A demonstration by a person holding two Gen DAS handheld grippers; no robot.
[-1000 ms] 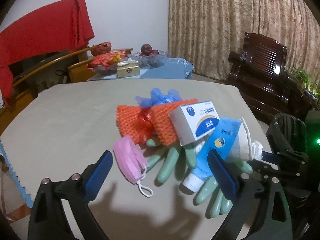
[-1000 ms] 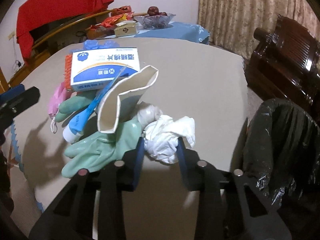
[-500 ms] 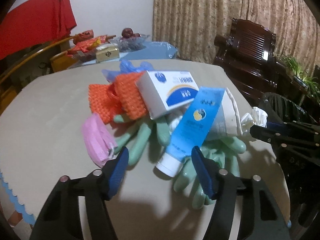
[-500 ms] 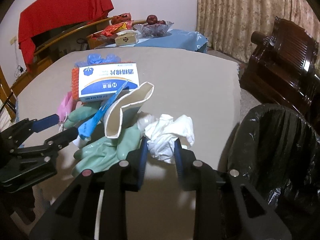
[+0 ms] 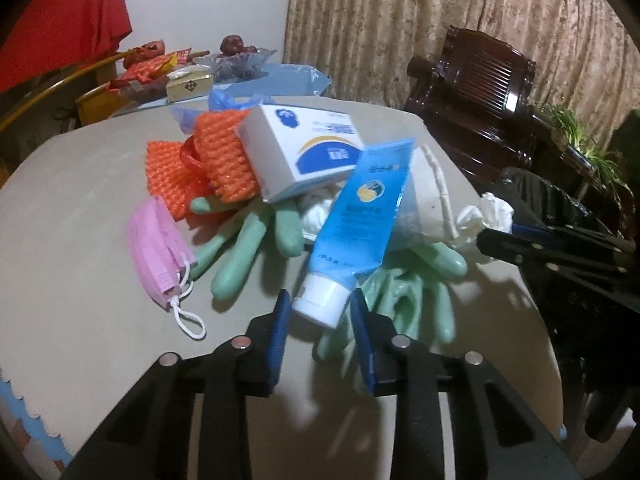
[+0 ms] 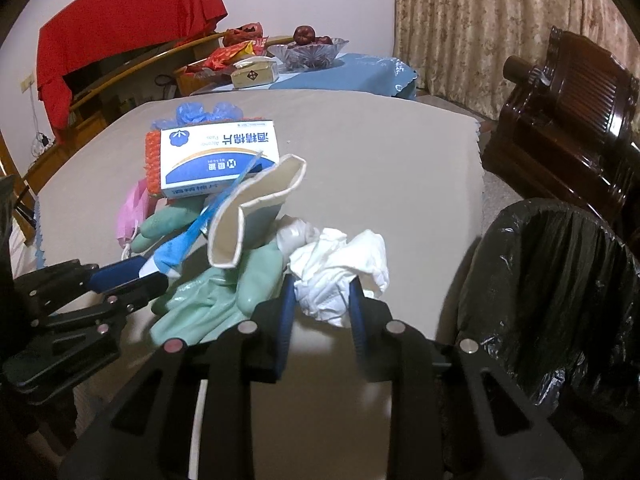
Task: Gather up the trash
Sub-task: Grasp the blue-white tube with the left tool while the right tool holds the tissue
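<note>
Glossy plastic tube point(image 5: 358, 216); matt rubbery gloves point(image 5: 404, 300); crumpled white tissue point(image 6: 340, 268); shiny black bin liner point(image 6: 560, 300).

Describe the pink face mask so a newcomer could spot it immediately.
Start at the beige-covered table and find the trash heap on it. At the heap's left edge, beside the orange foam netting and the green rubber gloves, lies the folded pink face mask, the only pink item, trailing white ear loops.

A home: curtains point(image 5: 440, 20), carved wooden armchair point(image 6: 560, 120), fruit bowl point(image 6: 308, 50).

Right of the right gripper point(image 6: 322, 300) the bin point(image 6: 560, 280) gapes unblocked; ahead and left, the trash heap point(image 6: 224, 208) crowds the table point(image 6: 380, 152).
</note>
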